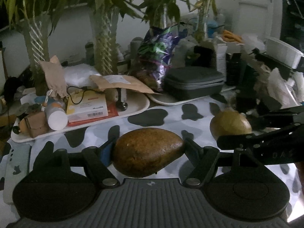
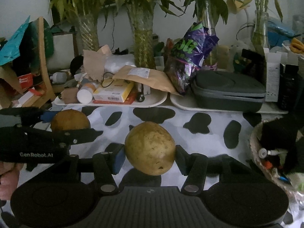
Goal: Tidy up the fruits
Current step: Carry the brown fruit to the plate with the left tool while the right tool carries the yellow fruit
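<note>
- Gripping a brown fruit (image 1: 148,152) between its two pads, the left hand-held gripper (image 1: 149,150) holds it lifted above the black-and-white spotted cloth (image 1: 171,112) that covers the desk.
- The right hand-held gripper (image 2: 150,152) is clamped on a yellow-green fruit (image 2: 150,148), one pad on either side, and the fruit casts a shadow on the cloth beneath it.
- The two grippers sit side by side: seen from the left wrist, the yellow-green fruit shows to the right; seen from the right wrist, the brown fruit shows to the left.
- A person's fingers (image 2: 7,178) show at the near left edge of the right wrist view.
- To the right of the right gripper stands a woven basket (image 2: 254,152) with small, dark, mixed things in it.
- Farther off, a white tray (image 1: 133,108) on the left carries a yellow box (image 1: 87,106), a white bottle (image 1: 56,116) on its side and a brown envelope (image 1: 121,83).
- Just right of it, a second tray bears a grey zip case (image 1: 193,81), with a purple snack bag (image 1: 161,47) standing beside the case.
- Farthest back, leafy plants (image 2: 140,19) stand against a pale wall.
</note>
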`<state>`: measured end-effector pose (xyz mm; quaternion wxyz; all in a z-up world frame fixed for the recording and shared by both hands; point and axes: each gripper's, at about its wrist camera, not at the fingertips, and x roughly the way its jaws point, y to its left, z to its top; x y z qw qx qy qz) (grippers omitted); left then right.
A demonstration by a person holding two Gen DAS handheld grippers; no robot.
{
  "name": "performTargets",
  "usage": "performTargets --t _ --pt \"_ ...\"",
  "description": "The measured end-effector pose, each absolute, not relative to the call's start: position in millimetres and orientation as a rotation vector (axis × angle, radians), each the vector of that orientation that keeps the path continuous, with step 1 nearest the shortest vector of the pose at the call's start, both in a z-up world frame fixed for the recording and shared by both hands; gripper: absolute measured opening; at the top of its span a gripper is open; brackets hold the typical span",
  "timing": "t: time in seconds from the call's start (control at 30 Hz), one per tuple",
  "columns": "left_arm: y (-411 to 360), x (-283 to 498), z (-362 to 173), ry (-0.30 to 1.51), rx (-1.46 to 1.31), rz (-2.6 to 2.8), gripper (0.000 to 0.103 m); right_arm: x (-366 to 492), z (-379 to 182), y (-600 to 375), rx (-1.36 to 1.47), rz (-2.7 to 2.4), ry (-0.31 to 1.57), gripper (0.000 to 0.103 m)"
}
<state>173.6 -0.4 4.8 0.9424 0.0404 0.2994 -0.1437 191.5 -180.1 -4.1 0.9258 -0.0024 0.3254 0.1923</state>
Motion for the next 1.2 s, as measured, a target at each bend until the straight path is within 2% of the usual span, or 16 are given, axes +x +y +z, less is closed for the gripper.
performTargets --t 0.7,1.2 --pt "-36.6 83.4 -1.2 0.698 0.157 -0.423 0.074 110.7 -2.2 -210.9 0.000 0.363 0.684 0.057" --pt "-58.6 49.5 -36.6 0.854 0.166 -0.509 0.074 71.3 -9.4 -230.2 0.001 0.334 0.715 0.058"
